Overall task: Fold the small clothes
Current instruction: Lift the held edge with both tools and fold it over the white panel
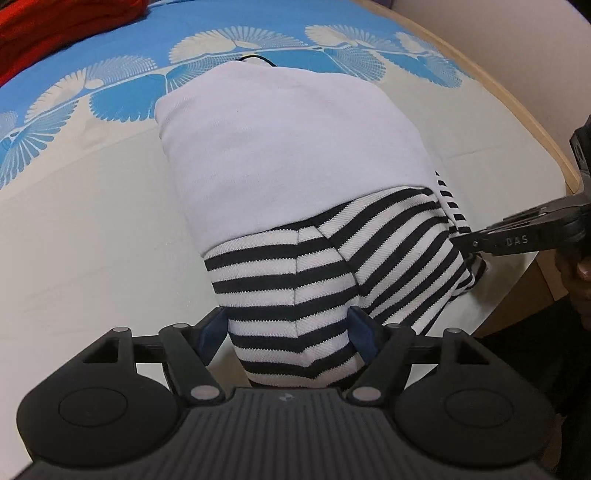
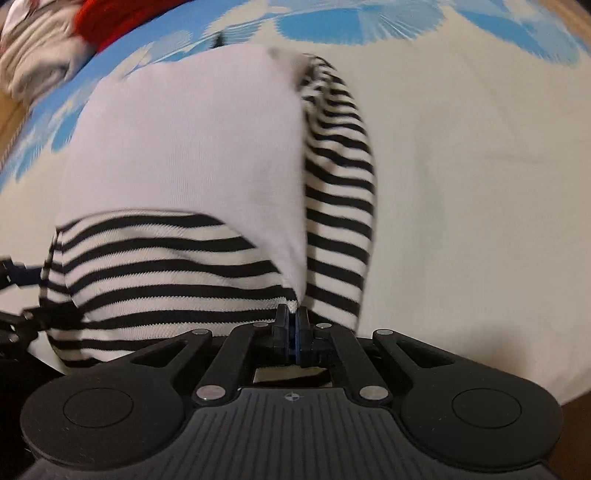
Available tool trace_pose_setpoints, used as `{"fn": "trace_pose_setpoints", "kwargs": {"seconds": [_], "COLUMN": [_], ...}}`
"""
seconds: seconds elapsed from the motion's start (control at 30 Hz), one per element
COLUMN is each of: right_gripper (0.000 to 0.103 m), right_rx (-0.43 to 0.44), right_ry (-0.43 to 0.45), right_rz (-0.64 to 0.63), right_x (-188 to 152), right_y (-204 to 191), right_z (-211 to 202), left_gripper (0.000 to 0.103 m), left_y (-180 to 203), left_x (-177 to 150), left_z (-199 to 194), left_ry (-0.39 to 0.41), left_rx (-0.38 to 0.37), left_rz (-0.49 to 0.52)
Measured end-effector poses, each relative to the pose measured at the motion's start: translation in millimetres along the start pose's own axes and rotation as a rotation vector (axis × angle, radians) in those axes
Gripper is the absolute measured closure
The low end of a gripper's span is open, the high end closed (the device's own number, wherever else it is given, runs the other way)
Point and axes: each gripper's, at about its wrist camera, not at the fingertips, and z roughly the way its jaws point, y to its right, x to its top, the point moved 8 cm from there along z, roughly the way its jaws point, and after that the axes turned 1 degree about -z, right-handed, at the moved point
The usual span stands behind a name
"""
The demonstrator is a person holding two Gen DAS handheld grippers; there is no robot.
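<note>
A small garment, white (image 1: 280, 147) with black-and-white striped parts (image 1: 314, 273), lies folded on the bed; it also shows in the right wrist view (image 2: 184, 155). My left gripper (image 1: 288, 332) is open, its blue pads (image 1: 212, 334) on either side of the striped near end. My right gripper (image 2: 293, 321) is shut on the garment's near edge where white and striped cloth meet. It shows at the right of the left wrist view (image 1: 476, 243), pinching the striped corner. The left gripper shows at the left edge of the right wrist view (image 2: 14, 280).
The bed cover (image 1: 92, 229) is cream with a blue fan-patterned band (image 1: 122, 99) at the far side. Red cloth (image 1: 55, 22) lies at the far left; red and pale clothes (image 2: 55, 48) show in the right wrist view. The wooden bed edge (image 1: 517, 122) runs along the right.
</note>
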Motion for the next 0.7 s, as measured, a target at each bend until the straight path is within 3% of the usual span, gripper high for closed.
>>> {"fn": "trace_pose_setpoints", "kwargs": {"seconds": [0.1, 0.2, 0.27, 0.37, 0.47, 0.57, 0.7], "right_gripper": [0.099, 0.081, 0.06, 0.053, 0.049, 0.049, 0.05], "right_rx": [-0.017, -0.018, 0.007, 0.073, 0.12, 0.092, 0.062], "right_ry": [0.034, 0.17, 0.271, 0.335, 0.325, 0.266, 0.165], "right_rz": [0.023, 0.101, 0.154, 0.195, 0.235, 0.226, 0.222], "right_x": [6.8, 20.8, 32.8, 58.5, 85.8, 106.2, 120.7], "right_y": [0.5, 10.9, 17.3, 22.9, 20.5, 17.7, 18.4], "right_z": [-9.4, -39.0, -58.0, -63.5, -47.1, -20.3, 19.9], "left_gripper": [0.025, 0.023, 0.018, 0.017, 0.017, 0.016, 0.016], "left_y": [-3.2, -16.2, -30.8, -63.2, -93.4, -111.6, -115.8], "left_x": [-2.6, 8.0, 24.6, 53.5, 73.7, 81.8, 97.8], "left_z": [-5.8, -17.9, -23.4, -17.5, 4.2, 33.6, 57.2], "left_ry": [-0.04, -0.048, -0.012, 0.027, 0.047, 0.01, 0.007], "left_rx": [-0.047, -0.139, -0.161, -0.168, -0.222, -0.298, -0.371], "left_rz": [-0.042, -0.122, -0.159, -0.252, -0.412, -0.578, -0.667]}}
